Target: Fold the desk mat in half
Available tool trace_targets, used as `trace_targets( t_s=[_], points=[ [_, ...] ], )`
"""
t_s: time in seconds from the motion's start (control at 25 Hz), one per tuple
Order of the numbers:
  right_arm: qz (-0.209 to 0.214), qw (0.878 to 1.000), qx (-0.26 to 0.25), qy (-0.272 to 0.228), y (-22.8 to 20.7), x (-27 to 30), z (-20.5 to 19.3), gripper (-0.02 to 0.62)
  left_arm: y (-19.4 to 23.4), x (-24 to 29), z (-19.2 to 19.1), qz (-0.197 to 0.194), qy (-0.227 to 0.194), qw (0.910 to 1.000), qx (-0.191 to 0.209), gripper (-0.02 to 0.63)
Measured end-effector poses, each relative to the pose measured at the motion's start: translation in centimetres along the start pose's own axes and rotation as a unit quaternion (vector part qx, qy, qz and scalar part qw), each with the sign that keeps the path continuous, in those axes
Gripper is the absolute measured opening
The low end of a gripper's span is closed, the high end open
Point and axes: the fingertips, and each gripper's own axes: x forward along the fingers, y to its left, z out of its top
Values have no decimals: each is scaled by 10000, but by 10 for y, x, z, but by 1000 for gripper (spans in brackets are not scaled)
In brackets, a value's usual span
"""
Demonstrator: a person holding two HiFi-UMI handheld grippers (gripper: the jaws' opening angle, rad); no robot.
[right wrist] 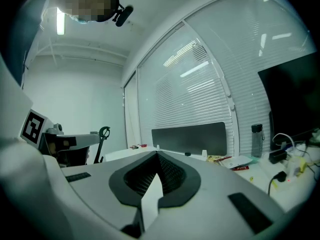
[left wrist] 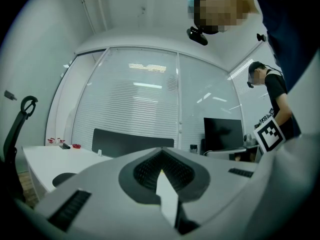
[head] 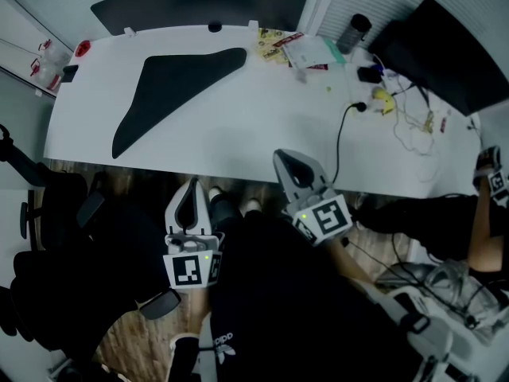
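The black desk mat lies on the left half of the white table as a curved, wedge-like shape, wide at the back and narrowing toward the front left. In the left gripper view a dark edge of the mat shows low on the left. Both grippers hang below the table's front edge, over my lap and away from the mat. My left gripper is shut with nothing in it. My right gripper is also shut and holds nothing.
Papers, a dark bottle, a black monitor and a black cable crowd the table's right side. A dark partition runs along the back. A black office chair stands at left; another person at right.
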Motion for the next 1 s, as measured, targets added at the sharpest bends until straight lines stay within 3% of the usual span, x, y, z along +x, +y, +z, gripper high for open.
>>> trace_targets(
  t_s=[0.32,1.0],
  points=[
    [97,9999,13,46,3,5,-2,2,0,6,5,37,-26,9999,98,2],
    [151,9996,-19,223,11,12,-10,3,-17,21,5,-327,21,9994,64,2]
  ],
)
